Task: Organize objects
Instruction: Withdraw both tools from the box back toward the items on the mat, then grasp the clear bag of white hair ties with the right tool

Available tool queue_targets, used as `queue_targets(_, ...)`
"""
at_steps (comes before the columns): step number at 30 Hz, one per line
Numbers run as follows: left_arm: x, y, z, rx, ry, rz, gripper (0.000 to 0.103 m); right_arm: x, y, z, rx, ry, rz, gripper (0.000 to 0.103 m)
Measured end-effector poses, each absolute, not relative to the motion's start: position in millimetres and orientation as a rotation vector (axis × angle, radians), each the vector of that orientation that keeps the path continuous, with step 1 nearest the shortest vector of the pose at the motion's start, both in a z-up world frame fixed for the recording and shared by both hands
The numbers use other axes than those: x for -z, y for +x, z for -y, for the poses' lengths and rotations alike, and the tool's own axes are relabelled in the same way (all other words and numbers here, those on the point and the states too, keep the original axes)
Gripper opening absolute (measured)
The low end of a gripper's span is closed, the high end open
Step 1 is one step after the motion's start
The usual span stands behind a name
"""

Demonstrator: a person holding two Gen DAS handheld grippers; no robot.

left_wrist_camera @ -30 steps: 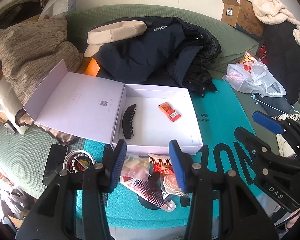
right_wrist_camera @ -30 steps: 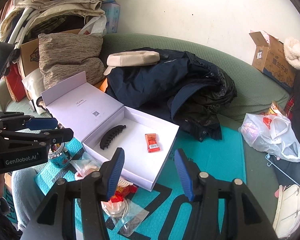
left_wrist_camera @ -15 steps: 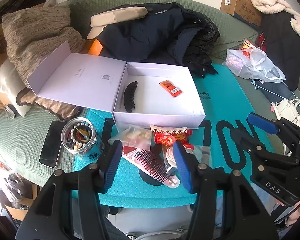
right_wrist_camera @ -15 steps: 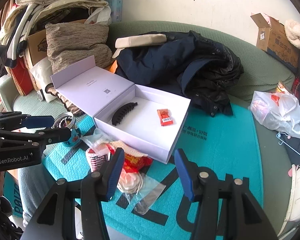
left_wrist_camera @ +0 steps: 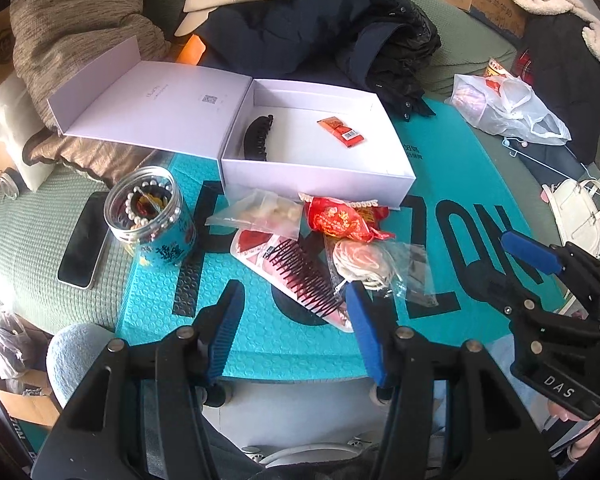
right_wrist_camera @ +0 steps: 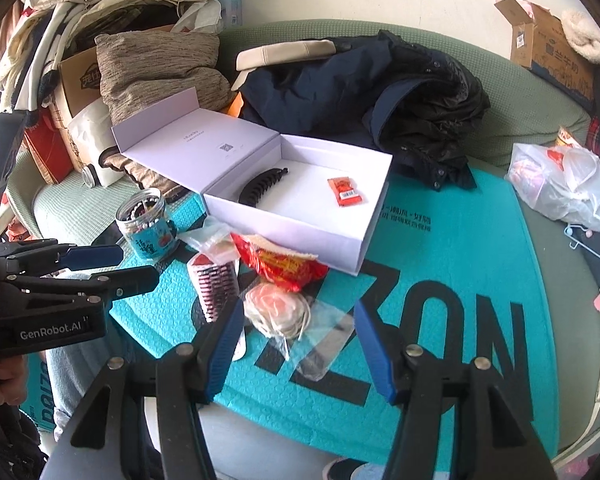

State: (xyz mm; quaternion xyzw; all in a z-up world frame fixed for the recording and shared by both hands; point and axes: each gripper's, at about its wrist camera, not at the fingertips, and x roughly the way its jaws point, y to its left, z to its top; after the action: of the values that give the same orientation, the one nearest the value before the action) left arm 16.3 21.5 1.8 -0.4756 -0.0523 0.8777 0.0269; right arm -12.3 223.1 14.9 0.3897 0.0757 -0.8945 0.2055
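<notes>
An open white box [left_wrist_camera: 396, 148] [right_wrist_camera: 360, 240] lies on a teal mat and holds a black hair claw [left_wrist_camera: 258, 138] [right_wrist_camera: 262, 186] and an orange packet [left_wrist_camera: 342, 132] [right_wrist_camera: 345, 192]. In front of it lie a clear bag of white pieces [left_wrist_camera: 266, 212], a red snack bag [left_wrist_camera: 340, 220] [right_wrist_camera: 284, 264], a dark pink comb [left_wrist_camera: 302, 276] [right_wrist_camera: 216, 284] and a bag of coiled cord [left_wrist_camera: 364, 260] [right_wrist_camera: 278, 308]. My left gripper [left_wrist_camera: 294, 308] is open and empty above the mat's near edge. My right gripper [right_wrist_camera: 298, 326] is open and empty just behind the cord bag.
A blue tin of beads [left_wrist_camera: 152, 216] [right_wrist_camera: 148, 224] and a phone [left_wrist_camera: 82, 240] sit left of the pile. Dark jackets [left_wrist_camera: 324, 36] lie behind the box, a plastic bag [left_wrist_camera: 504, 104] and a white handbag [left_wrist_camera: 580, 212] to the right, a cushion [left_wrist_camera: 76, 40] to the left.
Both grippers have pulled back toward me and risen, so the pile in front of the box and the tin now show in full. Both stayed open; nothing was picked up.
</notes>
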Motion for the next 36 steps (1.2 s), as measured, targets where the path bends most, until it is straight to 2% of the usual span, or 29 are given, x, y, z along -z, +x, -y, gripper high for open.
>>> queue_targets(14,31,23,-21,-2.654,-1.493,0.224,0.051,25,-2,-229,2.464,1.174,-0.162,0.068)
queue_targets(22,52,13,-21,-2.645,-1.538,0.241,0.051,49,-9,-231,2.463,1.240,-0.168,0.080)
queue_targets(36,84,-18,-15,-2.600,-1.589,0.290,0.051,80,-37,-218,2.444,1.292,-0.208,0.080)
